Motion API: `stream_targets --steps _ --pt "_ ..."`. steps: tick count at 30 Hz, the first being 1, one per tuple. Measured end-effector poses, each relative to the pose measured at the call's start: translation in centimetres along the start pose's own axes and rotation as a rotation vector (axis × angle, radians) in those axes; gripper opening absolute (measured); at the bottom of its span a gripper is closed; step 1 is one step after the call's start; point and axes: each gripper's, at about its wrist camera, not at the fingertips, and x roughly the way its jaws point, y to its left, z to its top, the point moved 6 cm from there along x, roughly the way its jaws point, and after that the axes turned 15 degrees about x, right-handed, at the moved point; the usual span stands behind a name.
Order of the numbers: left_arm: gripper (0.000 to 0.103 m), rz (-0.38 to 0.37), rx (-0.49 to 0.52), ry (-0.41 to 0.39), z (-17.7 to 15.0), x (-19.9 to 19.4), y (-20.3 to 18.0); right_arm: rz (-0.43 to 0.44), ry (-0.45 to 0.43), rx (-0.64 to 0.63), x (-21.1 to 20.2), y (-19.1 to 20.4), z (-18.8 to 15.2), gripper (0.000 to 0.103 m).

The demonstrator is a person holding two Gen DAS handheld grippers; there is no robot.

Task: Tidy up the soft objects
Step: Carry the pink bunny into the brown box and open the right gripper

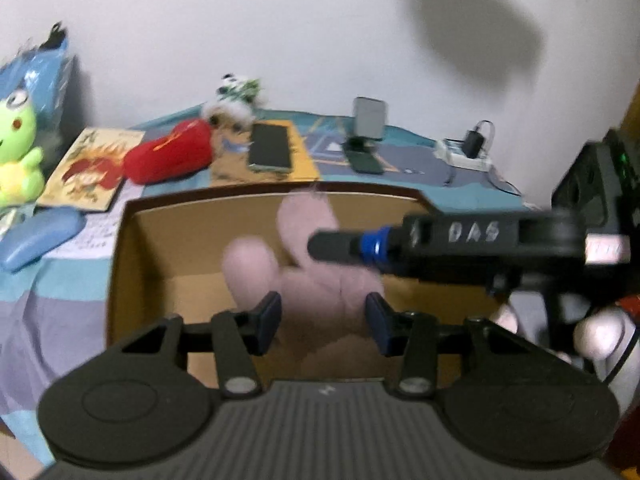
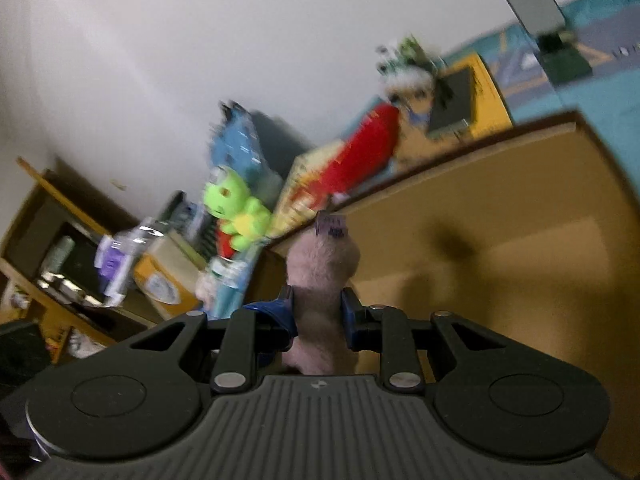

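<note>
A: White wall behind; a cardboard box (image 1: 132, 280) on the patterned bedspread (image 1: 48, 304).
B: Pink plush toy (image 1: 320, 280) over the box; left gripper (image 1: 323, 320) straddles it, grip unclear; right gripper (image 2: 317, 312) clenched on it.

Blurred letters, seemingly "DAS", on the right claw (image 1: 332, 247).

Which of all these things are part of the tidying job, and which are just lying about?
Part of the job:
- pink plush toy, gripped by the right gripper
- cardboard box
- left gripper, around the toy's lower part
- green plush, red plush, likely next

Just lying about:
- phone
- picture book
- charger
</note>
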Motion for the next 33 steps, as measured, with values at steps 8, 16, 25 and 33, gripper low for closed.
stream_targets --steps 8,16,25,33 --pt "0.040 -0.003 -0.019 0.055 -1.8 0.5 1.7 -0.049 0.030 0.053 -0.3 -0.9 -1.0 0.012" --pt "0.042 -0.129 0.023 0.022 -1.7 -2.1 -0.5 -0.068 0.075 0.109 -3.0 -1.7 -1.2 0.013" --pt "0.049 -0.204 0.034 0.066 -2.8 -1.8 -2.1 -0.222 0.138 0.108 -1.7 -1.7 -2.0 0.013" --pt "0.049 -0.165 0.034 0.079 -4.1 -3.1 -1.2 -0.162 0.310 0.271 4.3 -1.7 -4.2 0.014"
